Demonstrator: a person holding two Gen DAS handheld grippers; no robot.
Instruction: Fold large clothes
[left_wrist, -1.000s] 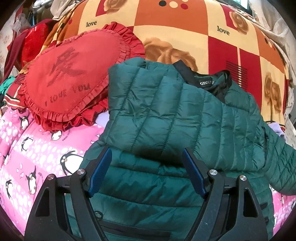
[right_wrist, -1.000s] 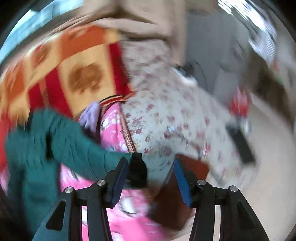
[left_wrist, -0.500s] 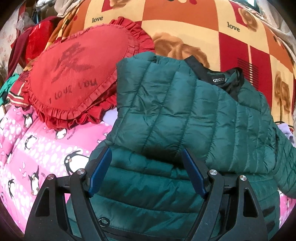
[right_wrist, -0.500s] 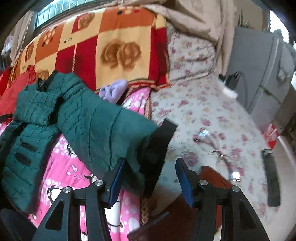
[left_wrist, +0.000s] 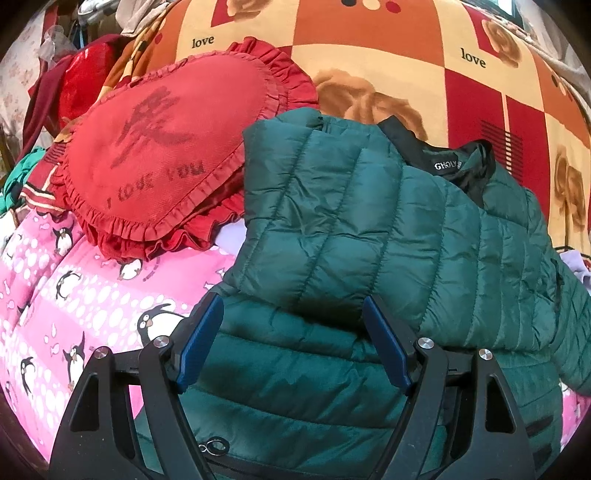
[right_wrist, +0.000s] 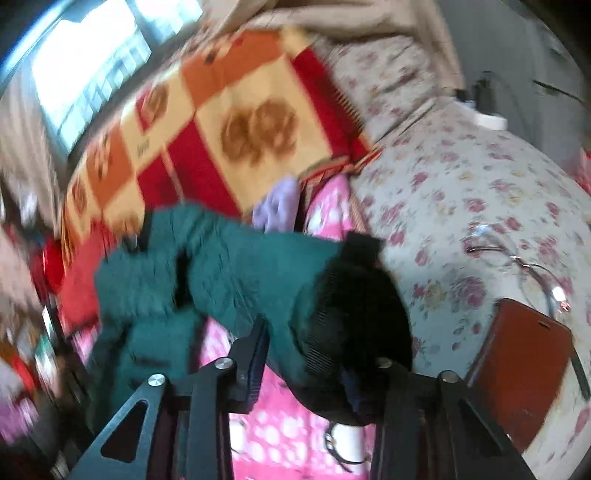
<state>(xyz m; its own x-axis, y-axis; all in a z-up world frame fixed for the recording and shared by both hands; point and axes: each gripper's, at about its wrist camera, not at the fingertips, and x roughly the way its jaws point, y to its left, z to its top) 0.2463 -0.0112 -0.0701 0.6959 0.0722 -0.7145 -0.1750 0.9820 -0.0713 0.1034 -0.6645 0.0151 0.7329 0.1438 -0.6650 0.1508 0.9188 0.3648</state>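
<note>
A dark green quilted jacket (left_wrist: 369, 240) lies on the bed, its left side folded over the body, black collar at the top. My left gripper (left_wrist: 291, 325) is open and empty, hovering over the folded edge. In the blurred right wrist view the jacket's right sleeve (right_wrist: 266, 266) stretches out, and its black cuff (right_wrist: 354, 306) sits between the fingers of my right gripper (right_wrist: 314, 354). The jaws stand wide around the cuff; the right fingertip is hidden by it.
A red heart-shaped pillow (left_wrist: 166, 166) lies left of the jacket on a pink penguin blanket (left_wrist: 74, 302). An orange and red checked blanket (left_wrist: 406, 55) lies behind. On the floral sheet (right_wrist: 461, 184) lie glasses (right_wrist: 517, 258) and a brown phone case (right_wrist: 524, 369).
My right gripper moved forward onto the sleeve end, so the black cuff now lies between its fingers. The left gripper drifted slightly; the jacket's fold is unchanged.
</note>
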